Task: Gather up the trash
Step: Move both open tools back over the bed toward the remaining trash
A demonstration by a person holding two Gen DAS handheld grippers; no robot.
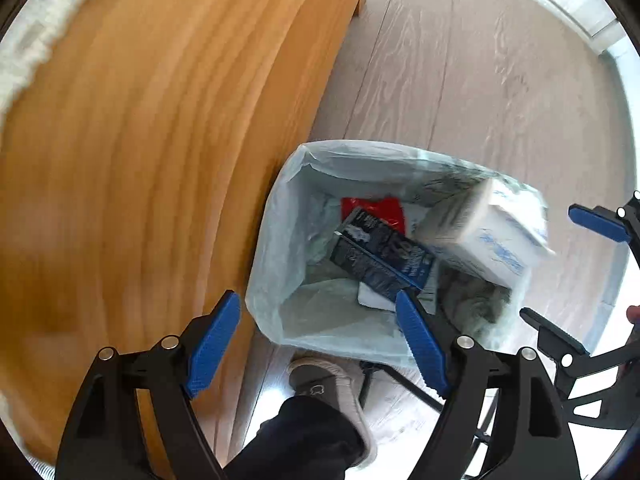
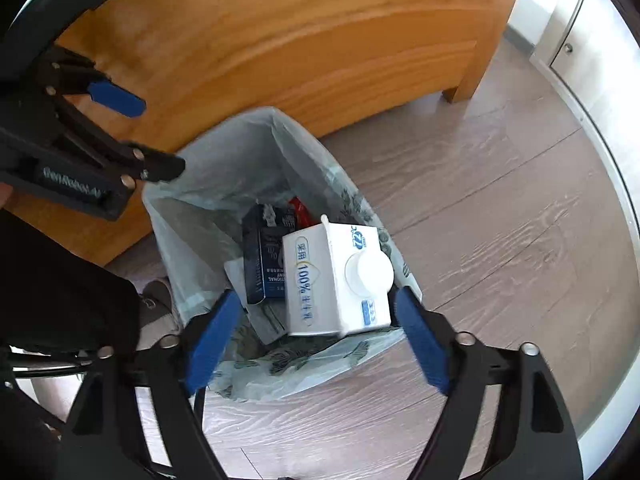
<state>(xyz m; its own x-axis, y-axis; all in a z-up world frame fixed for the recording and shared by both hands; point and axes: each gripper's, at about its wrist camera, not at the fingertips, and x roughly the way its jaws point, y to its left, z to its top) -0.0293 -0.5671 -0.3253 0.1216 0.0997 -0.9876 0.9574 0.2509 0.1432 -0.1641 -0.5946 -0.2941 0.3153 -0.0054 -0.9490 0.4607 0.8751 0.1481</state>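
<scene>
Both grippers are held above the lined bin (image 2: pixel 224 184), which stands on the floor against the wooden furniture (image 2: pixel 320 40). Left gripper (image 1: pixel 320 336) and right gripper (image 2: pixel 316 332): fingers spread, nothing pinched. Milk carton (image 2: pixel 340 280) lies inside atop the dark box (image 2: pixel 264 256), judged dropped.

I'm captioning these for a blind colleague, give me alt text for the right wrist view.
A white milk carton with a round cap lies in a bag-lined trash bin beside a dark blue box, seen from above between the open right gripper. The bin stands on grey wood flooring against an orange wooden cabinet; the left gripper hangs open at upper left.
</scene>
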